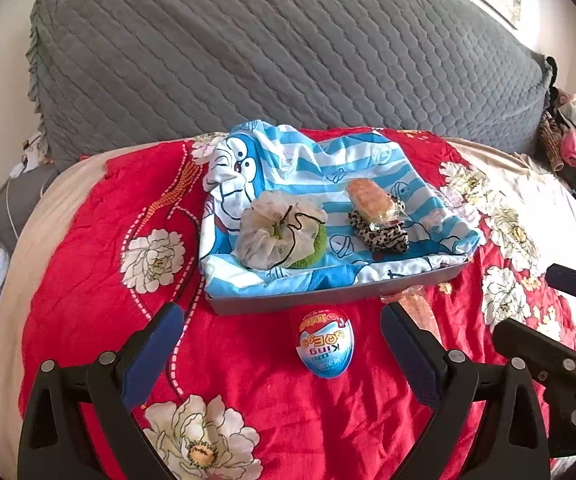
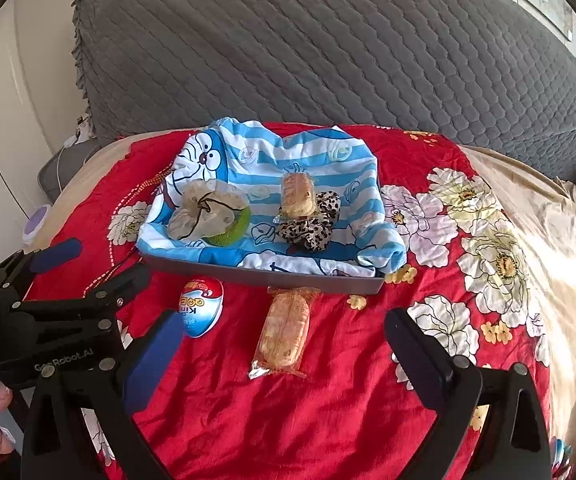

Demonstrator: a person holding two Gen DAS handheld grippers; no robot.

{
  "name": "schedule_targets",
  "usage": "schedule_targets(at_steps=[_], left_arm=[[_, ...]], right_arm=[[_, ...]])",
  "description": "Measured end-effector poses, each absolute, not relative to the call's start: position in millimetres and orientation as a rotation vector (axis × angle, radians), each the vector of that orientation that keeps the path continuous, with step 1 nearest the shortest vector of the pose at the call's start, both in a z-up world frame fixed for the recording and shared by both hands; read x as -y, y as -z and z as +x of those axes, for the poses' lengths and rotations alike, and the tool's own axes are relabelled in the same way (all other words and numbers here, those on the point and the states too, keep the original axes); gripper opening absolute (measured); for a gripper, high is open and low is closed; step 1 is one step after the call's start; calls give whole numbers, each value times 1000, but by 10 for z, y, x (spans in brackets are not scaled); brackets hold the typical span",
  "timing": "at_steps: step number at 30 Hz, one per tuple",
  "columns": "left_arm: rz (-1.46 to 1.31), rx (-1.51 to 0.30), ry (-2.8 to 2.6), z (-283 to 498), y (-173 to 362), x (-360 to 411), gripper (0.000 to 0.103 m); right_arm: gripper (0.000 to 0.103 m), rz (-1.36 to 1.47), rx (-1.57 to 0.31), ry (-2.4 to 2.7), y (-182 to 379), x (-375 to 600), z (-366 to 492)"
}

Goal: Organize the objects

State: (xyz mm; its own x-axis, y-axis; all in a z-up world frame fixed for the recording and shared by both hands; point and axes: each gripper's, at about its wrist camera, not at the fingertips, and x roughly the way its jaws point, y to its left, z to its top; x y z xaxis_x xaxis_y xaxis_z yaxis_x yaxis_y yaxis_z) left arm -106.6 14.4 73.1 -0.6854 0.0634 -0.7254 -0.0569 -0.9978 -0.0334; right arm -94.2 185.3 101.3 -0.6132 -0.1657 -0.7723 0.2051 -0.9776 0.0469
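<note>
On a red floral bedspread (image 1: 248, 380), just in front of the cloth-lined tray (image 1: 288, 300), a light, slippery foil egg (image 1: 325, 345) and 1 soft wrapped pastry (image 2: 286, 330) lie between the spread, empty left gripper (image 1: 282, 344) and right gripper (image 2: 284, 354), each best pinched gently across its middle.

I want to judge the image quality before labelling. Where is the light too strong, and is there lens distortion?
Right wrist view: sunlight washes out the beige sheet at the right edge, detail lost. Left wrist view: milder glare on the same sheet. Both views: fisheye bends the grey headboard and darkens the corners; the toy egg stays sharp.
</note>
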Motion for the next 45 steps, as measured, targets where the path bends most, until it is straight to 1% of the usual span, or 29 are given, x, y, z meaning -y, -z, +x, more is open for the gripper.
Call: schedule_targets(at_steps=[11,24,31,45], left_arm=[[-1193,19,-2840,-882,-824,-121,99],[-1197,55,-2829,-772,-805,-122,99],[-1207,39,-2818,-774,-720,-174,99],[-1286,49,-2783,-926,-368,-196,99]], right_arm=[[101,1227,-69,2666,-1121,-1845,-746],[101,1232,-91,2665,-1063,-1831,-553],[101,1258,-102,2650,-920,-1825,-534],[101,1327,-100,2613,-530,-1788,-644]])
